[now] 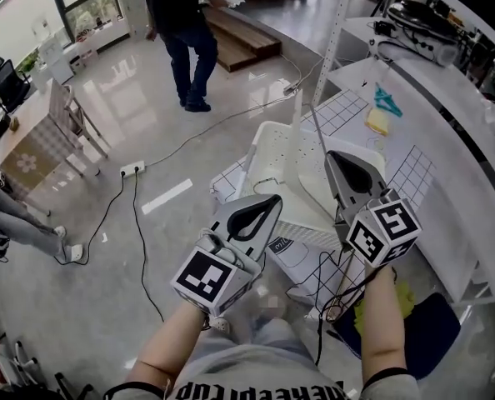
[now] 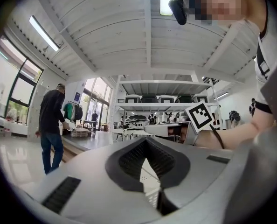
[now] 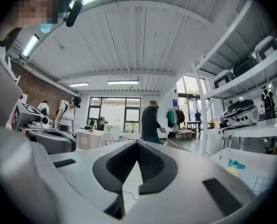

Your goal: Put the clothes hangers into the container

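Glossy floor (image 1: 131, 115) — R claw (image 1: 332, 156) closed

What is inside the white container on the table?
The white container shows a bare far interior with small holes in its wall. The left gripper and right gripper cover its near part, hiding anything there.

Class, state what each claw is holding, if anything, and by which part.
Nothing visibly held: the left claw and right claw are both shut, with nothing showing between their pads. A thin white rod nears the right claw's tip; grip unclear.
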`<control>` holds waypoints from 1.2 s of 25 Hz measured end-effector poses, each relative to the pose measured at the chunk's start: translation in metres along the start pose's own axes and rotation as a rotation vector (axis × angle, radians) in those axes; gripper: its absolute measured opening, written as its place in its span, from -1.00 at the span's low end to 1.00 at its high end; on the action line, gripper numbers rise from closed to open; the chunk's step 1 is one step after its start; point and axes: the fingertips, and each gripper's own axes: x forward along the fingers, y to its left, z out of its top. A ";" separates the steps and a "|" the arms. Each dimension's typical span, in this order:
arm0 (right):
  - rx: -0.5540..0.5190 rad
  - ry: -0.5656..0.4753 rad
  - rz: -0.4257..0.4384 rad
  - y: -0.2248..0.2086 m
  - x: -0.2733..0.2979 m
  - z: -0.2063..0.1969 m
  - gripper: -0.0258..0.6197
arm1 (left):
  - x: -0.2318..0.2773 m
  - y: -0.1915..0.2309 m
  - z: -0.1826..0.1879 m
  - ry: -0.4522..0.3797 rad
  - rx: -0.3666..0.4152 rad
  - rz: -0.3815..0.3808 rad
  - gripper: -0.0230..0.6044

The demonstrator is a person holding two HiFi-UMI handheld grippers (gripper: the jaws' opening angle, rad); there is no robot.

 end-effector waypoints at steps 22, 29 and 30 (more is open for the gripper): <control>0.034 -0.022 -0.233 0.127 -0.111 -0.008 -0.90 | -0.080 -0.070 0.004 -0.079 0.061 -0.314 -0.89; 0.047 -0.039 -0.274 0.165 -0.134 -0.006 -0.90 | -0.112 -0.085 0.009 -0.108 0.067 -0.356 -0.89; 0.050 -0.041 -0.278 0.170 -0.136 -0.006 -0.90 | -0.116 -0.086 0.008 -0.109 0.068 -0.361 -0.89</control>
